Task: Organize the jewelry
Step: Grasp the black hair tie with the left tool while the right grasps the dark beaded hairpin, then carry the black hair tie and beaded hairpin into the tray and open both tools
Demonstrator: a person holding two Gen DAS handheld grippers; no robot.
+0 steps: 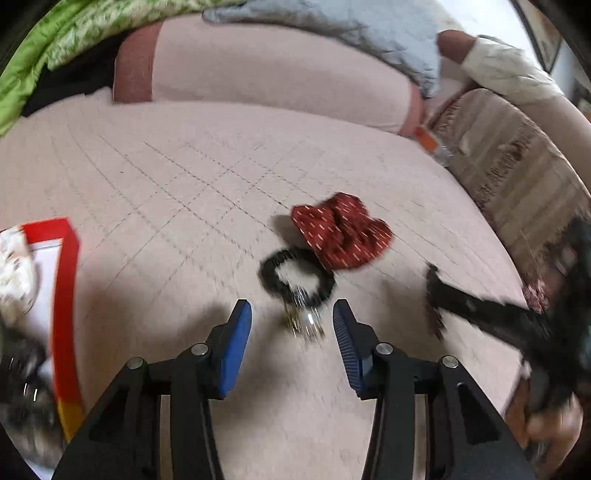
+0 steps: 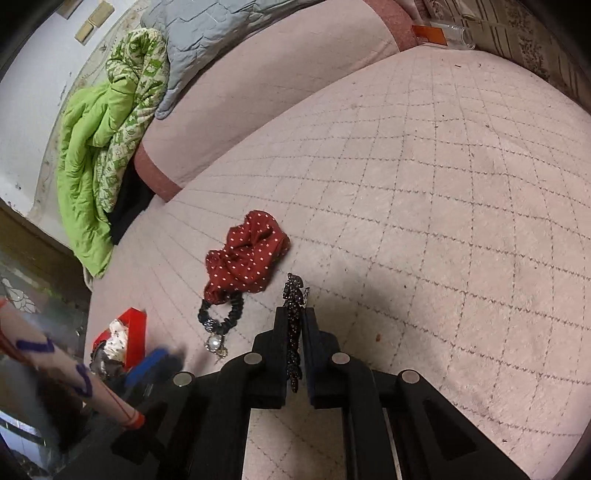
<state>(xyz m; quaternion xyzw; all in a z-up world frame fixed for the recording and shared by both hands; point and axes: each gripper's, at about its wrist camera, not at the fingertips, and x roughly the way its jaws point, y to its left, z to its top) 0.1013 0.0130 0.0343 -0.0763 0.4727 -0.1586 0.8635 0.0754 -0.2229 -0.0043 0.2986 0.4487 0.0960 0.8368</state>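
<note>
A black hair tie with a pearl charm (image 1: pixel 295 280) lies on the pink quilted bed, just ahead of my open left gripper (image 1: pixel 291 325). It also shows in the right wrist view (image 2: pixel 221 321). A red polka-dot scrunchie (image 1: pixel 341 230) lies just beyond it, also seen in the right wrist view (image 2: pixel 245 253). My right gripper (image 2: pixel 293 317) is shut on a black beaded hair clip (image 2: pixel 293 295), held above the bed; the clip appears blurred in the left wrist view (image 1: pixel 436 295). A red box (image 1: pixel 62 295) with items inside stands at the left, also in the right wrist view (image 2: pixel 129 336).
A pink pillow (image 1: pixel 258 74) lies across the back of the bed (image 2: pixel 443 184). A green quilt (image 2: pixel 103 147) and a grey quilt (image 2: pixel 207 40) are piled behind it. A patterned blanket (image 1: pixel 517 166) lies at the right. A clear bottle with orange label (image 2: pixel 439 35) lies far off.
</note>
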